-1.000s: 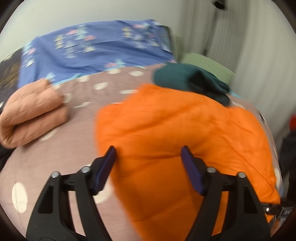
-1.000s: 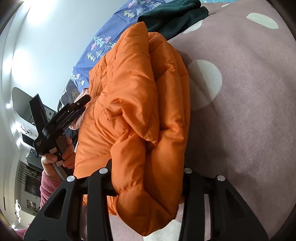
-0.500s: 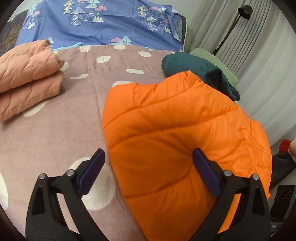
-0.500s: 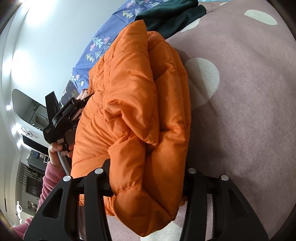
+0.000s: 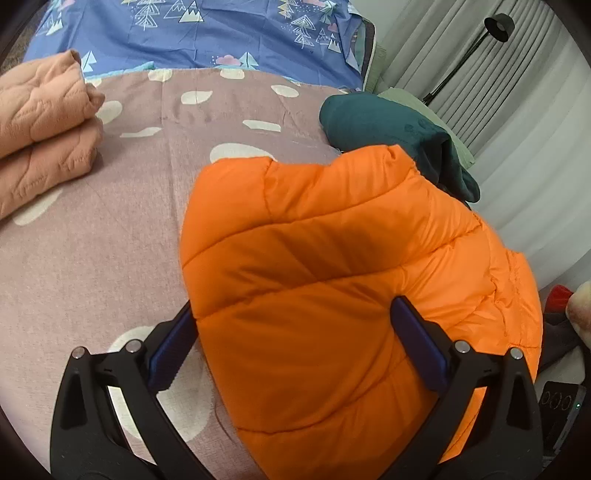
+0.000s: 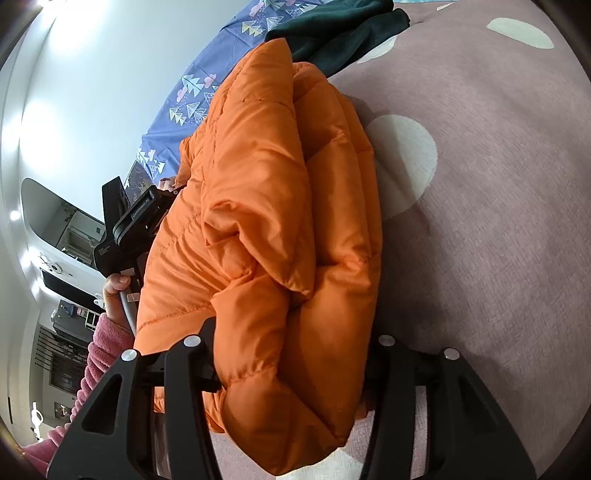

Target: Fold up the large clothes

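Observation:
An orange puffer jacket (image 5: 332, 266) lies folded in a thick bundle on the mauve spotted bedspread (image 5: 92, 258). My left gripper (image 5: 295, 343) is open, its blue-padded fingers (image 5: 417, 343) straddling the jacket's near end. In the right wrist view the jacket (image 6: 280, 221) fills the middle, stacked in layers. My right gripper (image 6: 291, 354) has its jaws on either side of the thick jacket edge and clamps it; the fingertips are hidden by fabric. The left gripper body (image 6: 129, 229) and the hand holding it show at the jacket's far side.
A folded peach quilted blanket (image 5: 40, 136) lies at the left. A dark green garment (image 5: 391, 136) lies behind the jacket, also in the right wrist view (image 6: 332, 33). A blue patterned sheet (image 5: 221, 33) covers the head of the bed. Curtains and a floor lamp (image 5: 491, 29) stand right.
My left gripper has come down and forward over the jacket, its open fingers now straddling the near end. The right gripper keeps its hold, almost unmoved.

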Action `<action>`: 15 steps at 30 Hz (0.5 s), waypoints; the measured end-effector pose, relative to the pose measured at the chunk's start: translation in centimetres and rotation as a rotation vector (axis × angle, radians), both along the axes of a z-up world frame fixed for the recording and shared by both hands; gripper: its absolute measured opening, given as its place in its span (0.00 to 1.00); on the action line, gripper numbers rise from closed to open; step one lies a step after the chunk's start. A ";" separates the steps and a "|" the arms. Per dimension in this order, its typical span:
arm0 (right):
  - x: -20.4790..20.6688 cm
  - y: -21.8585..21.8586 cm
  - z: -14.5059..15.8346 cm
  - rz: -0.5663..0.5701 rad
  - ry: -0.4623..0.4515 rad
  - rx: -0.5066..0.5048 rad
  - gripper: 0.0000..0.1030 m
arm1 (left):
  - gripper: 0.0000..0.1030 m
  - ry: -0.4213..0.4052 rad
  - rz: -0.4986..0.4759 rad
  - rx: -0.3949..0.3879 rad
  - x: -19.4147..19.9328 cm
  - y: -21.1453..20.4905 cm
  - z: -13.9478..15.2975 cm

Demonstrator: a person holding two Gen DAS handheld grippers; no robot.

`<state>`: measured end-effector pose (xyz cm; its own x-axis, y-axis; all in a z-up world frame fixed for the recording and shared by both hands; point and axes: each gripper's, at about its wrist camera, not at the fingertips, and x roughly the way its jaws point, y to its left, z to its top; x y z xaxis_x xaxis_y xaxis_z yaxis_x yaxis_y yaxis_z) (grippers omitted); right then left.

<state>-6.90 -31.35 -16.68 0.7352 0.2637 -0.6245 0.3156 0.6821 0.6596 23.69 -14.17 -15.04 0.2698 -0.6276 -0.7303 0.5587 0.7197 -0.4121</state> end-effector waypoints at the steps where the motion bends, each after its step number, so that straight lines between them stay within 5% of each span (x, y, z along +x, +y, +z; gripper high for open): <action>1: 0.0 0.0 0.0 -0.001 0.000 0.001 0.48 | 0.97 -0.007 -0.003 -0.005 -0.2 0.0 0.0; 9: 0.1 0.7 0.5 -0.011 0.004 -0.033 0.47 | 0.63 -0.116 -0.040 0.001 -1.9 -0.4 1.8; 15: -0.1 2.7 2.8 0.005 -0.023 -0.161 0.33 | 0.40 -0.194 -0.034 -0.013 -3.8 0.5 4.5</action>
<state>-7.03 -28.61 -13.89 0.7485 0.1654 -0.6422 0.2978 0.7814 0.5483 19.92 -13.64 -10.55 0.3831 -0.6480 -0.6583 0.6528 0.6941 -0.3034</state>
